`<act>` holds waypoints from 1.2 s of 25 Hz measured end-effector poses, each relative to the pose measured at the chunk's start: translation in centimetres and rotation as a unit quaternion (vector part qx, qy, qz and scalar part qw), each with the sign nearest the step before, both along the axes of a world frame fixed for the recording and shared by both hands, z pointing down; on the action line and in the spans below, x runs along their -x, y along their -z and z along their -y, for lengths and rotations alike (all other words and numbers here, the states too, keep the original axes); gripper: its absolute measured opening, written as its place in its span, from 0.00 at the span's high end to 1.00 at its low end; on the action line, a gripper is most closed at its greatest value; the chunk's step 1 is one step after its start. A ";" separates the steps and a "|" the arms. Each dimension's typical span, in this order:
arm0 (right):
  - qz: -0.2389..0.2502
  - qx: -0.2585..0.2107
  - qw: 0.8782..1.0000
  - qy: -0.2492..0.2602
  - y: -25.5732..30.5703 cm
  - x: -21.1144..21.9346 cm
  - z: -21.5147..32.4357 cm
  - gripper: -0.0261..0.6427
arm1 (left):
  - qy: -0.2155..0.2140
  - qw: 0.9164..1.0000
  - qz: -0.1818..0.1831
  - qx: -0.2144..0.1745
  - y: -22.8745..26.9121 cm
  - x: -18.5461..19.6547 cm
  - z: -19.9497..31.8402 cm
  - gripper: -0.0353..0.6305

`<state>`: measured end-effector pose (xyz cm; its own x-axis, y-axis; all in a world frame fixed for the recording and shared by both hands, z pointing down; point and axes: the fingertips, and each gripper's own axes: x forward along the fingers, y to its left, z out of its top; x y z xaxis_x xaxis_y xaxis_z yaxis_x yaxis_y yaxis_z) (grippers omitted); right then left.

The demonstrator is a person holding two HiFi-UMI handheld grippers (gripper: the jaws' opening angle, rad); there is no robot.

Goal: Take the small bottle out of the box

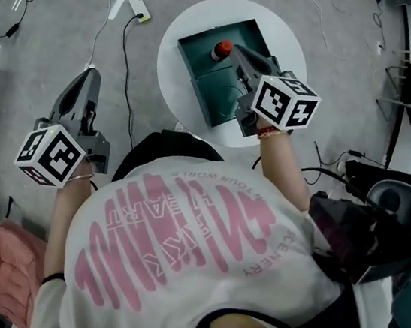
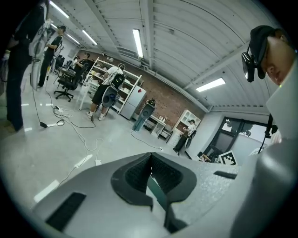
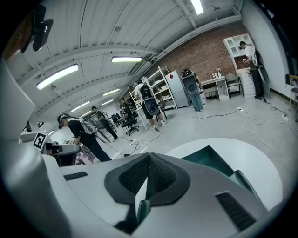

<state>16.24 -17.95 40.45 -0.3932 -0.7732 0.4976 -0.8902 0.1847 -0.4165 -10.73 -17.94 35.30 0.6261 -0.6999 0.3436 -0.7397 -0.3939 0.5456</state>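
A dark teal box [image 1: 196, 43] stands open on a round white table [image 1: 174, 58] ahead of me. Inside its far part stands the small bottle with a red cap [image 1: 221, 48]. My right gripper [image 1: 234, 49] hovers over the box with its tip just right of the cap, jaws shut and nothing between them. The right gripper view shows the shut pads [image 3: 149, 158] above the box's wall [image 3: 209, 155] and the table [image 3: 253, 155]; the bottle is hidden there. My left gripper [image 1: 92, 73] hangs over the floor left of the table, also shut and empty [image 2: 150, 155].
Cables and a white power adapter [image 1: 140, 9] lie on the grey floor beyond the table. Dark equipment [image 1: 368, 239] sits at my right, a pink cloth [image 1: 3, 263] at my left. People, shelves [image 3: 156, 88] and office chairs stand farther off.
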 end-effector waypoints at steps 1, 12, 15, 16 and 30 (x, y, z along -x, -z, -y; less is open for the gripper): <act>0.001 0.003 1.000 0.003 -0.4 -0.2 0.3 0.95 | 0.009 1.000 0.000 0.002 -0.2 0.1 0.2 0.94; 0.026 0.039 0.999 -0.006 -4.3 -3.4 2.5 0.95 | 0.066 0.998 0.013 0.020 -0.4 0.7 1.0 0.94; 0.023 0.049 0.999 0.001 -5.4 -3.6 3.0 0.95 | 0.070 0.997 0.016 0.027 -0.8 0.5 1.0 0.94; 0.023 0.051 0.998 0.003 -5.7 -3.6 3.3 0.95 | 0.071 0.997 0.016 0.028 -1.0 0.4 1.1 0.94; -0.063 0.022 0.992 0.111 -6.7 -0.4 4.1 0.67 | 0.087 0.995 0.022 0.039 -1.4 0.8 1.3 0.94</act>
